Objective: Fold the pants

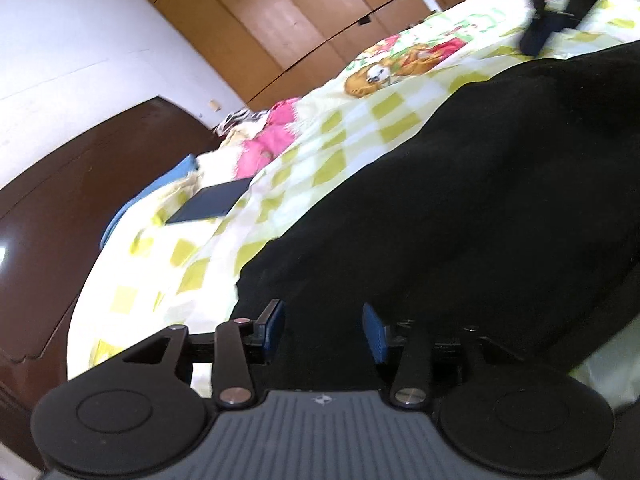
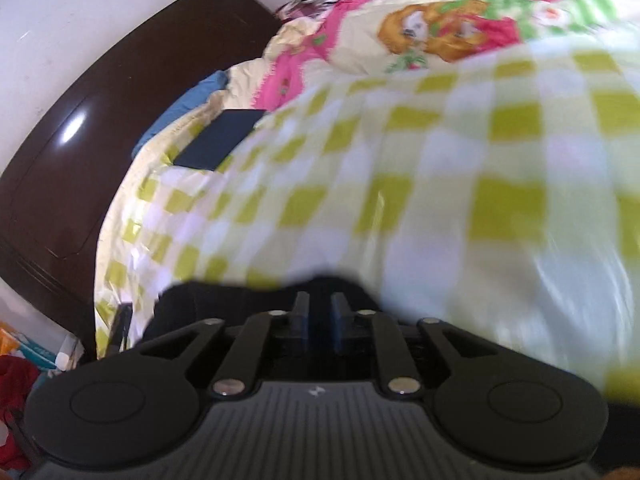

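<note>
Black pants [image 1: 460,200] lie flat on checked bedsheet [image 1: 320,140], long axis running from L gripper [image 1: 324,330] toward far upper right. L gripper: jaws apart over near hem, gripping nothing. R gripper [image 2: 320,316]: jaws narrow w/ black cloth [image 2: 192,300] around tips; grip unclear.

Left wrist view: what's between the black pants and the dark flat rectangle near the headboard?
Only bare checked bedsheet lies between the black pants and the dark flat rectangle; nothing else sits on that stretch in the left wrist view.
</note>
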{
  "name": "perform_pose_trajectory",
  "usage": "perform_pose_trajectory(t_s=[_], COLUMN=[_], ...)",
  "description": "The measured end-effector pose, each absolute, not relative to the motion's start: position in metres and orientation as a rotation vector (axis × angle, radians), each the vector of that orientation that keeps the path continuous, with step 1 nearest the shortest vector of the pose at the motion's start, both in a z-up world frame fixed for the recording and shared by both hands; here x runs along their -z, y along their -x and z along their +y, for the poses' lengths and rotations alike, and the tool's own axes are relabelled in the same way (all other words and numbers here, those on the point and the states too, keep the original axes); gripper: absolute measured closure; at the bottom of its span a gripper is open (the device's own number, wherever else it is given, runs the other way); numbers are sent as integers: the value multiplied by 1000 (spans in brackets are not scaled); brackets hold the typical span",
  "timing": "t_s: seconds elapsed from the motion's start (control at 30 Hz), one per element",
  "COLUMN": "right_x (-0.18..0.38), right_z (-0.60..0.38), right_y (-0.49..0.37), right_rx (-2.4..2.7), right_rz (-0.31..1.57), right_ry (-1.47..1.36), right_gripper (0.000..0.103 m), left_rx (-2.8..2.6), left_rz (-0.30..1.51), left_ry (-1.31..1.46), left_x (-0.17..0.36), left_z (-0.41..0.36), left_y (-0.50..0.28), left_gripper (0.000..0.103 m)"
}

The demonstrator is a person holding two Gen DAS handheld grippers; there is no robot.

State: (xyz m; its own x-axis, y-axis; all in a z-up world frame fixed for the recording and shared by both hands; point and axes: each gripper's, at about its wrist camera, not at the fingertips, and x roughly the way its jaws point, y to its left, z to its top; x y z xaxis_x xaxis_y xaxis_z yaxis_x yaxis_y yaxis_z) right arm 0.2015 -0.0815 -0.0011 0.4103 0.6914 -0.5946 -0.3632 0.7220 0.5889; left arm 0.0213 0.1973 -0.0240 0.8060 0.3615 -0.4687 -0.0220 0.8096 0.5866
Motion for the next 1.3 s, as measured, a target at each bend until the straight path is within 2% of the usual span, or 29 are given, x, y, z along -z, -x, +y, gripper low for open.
perform_pose_trajectory(t_s=[0.1,0.3,0.47,0.57,0.67,0.73,0.93,1.1,1.3], right_x=[2,-1,19,33,37,40,33,0,-20], right_z=[-107,-206,-313,-356,-371,-375,-373,-313,-155], right_y=[-162,-83,-28,-8,-6,-10,-10,-14,-28], right_rx=[-519,-267,50,100,97,85,51,-174,-605], right_rz=[886,795,736,688,650,638,664,745,808], right_ry=[-354,-569,-794,-917,-956,-975,-970,-692,-70], right_gripper=[75,73,69,71,71,66,61,57,59], left_rx=[-222,-74,93,176,175,182,200,236,262], left_rz=[594,526,550,610,622,643,613,599,606], left_ry=[-594,-618,-647,-691,-778,-770,-798,-869,-876], left_x=[16,-3,-1,12,21,15,2,6,13], left_z=[193,140,82,57,41,43,37,48,66], left_y=[-13,-3,-6,-8,-4,-2,12,25,21], left_gripper=[46,46,46,46,49,49,47,47,47])
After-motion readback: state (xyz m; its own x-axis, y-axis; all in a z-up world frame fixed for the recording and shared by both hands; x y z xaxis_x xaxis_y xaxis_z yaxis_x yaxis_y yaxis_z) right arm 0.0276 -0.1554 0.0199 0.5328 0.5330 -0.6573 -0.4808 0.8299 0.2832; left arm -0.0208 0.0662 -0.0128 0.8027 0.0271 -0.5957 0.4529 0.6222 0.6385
